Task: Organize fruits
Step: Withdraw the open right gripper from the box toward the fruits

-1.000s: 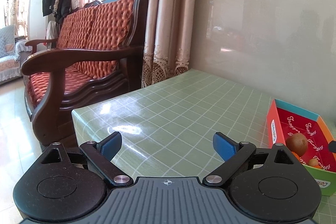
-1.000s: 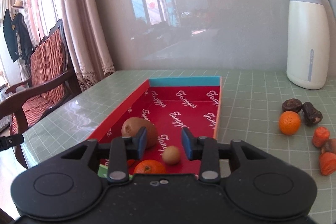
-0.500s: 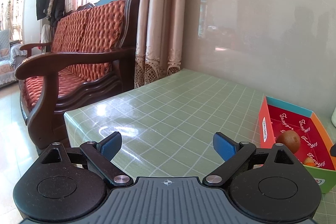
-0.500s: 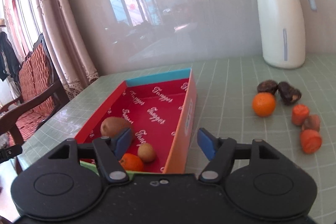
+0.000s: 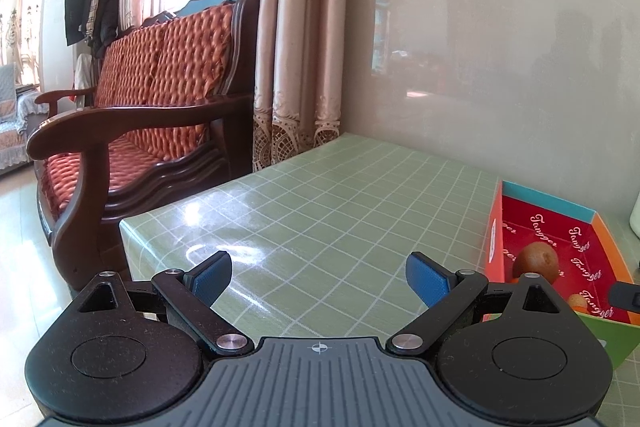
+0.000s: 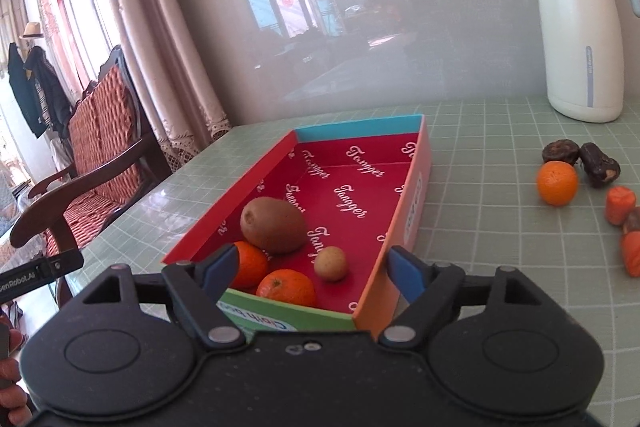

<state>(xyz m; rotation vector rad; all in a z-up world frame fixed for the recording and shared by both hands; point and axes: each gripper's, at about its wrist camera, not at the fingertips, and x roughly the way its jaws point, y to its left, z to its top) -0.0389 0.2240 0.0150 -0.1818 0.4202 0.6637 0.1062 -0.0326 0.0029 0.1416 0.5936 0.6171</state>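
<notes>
A red cardboard box lies on the green checked table. In it are a kiwi, two oranges and a small brown fruit. My right gripper is open and empty, just above the box's near end. To the right on the table lie an orange, two dark brown fruits and carrot pieces. My left gripper is open and empty over bare table, left of the box; the kiwi shows there too.
A white and blue thermos jug stands at the back right by the wall. A wooden sofa with red cushions stands beyond the table's left edge. Curtains hang in the corner.
My right gripper opened wide and drew back from inside the box, leaving the small brown fruit in it. The left view shifted slightly, gripper still open.
</notes>
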